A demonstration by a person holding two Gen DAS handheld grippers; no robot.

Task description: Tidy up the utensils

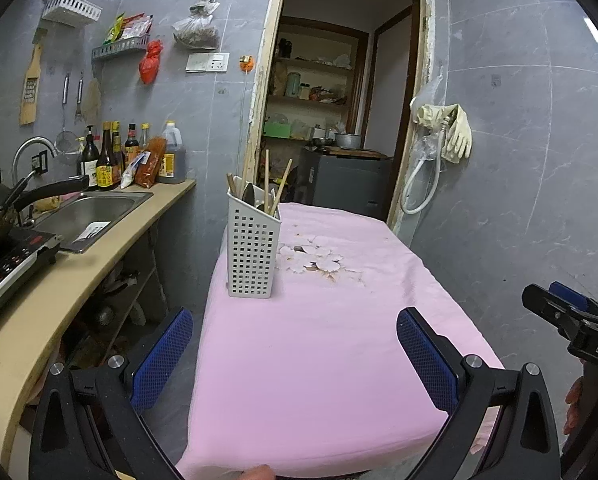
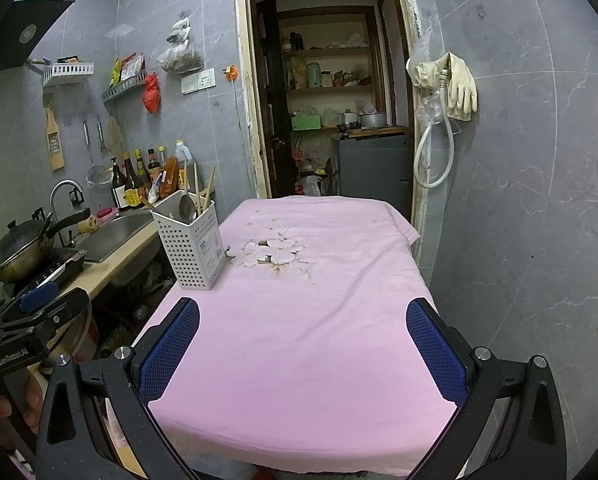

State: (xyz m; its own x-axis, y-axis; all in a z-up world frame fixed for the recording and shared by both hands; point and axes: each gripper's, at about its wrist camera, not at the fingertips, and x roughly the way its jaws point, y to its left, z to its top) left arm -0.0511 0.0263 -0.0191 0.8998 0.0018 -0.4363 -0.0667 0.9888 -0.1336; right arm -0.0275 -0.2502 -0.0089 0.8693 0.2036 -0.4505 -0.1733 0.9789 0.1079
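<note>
A white perforated utensil holder (image 1: 253, 249) (image 2: 191, 245) stands upright on the left side of the table with the pink cloth (image 1: 331, 344) (image 2: 307, 332). Wooden chopsticks (image 1: 267, 184) (image 2: 197, 188) and a metal spoon (image 2: 187, 207) stick out of its top. My left gripper (image 1: 295, 322) hovers open over the near end of the table, nothing between its blue pads (image 1: 161, 360). My right gripper (image 2: 303, 312) is likewise open and empty, well short of the holder. Each gripper shows at the edge of the other's view.
A counter (image 1: 59, 288) runs along the left with a steel sink (image 1: 87, 216), a black induction cooker (image 1: 7, 268), a wok (image 2: 23, 252) and sauce bottles (image 1: 111, 160). A doorway (image 1: 339, 128) opens behind the table. Rubber gloves (image 2: 459, 88) and a hose hang on the right wall.
</note>
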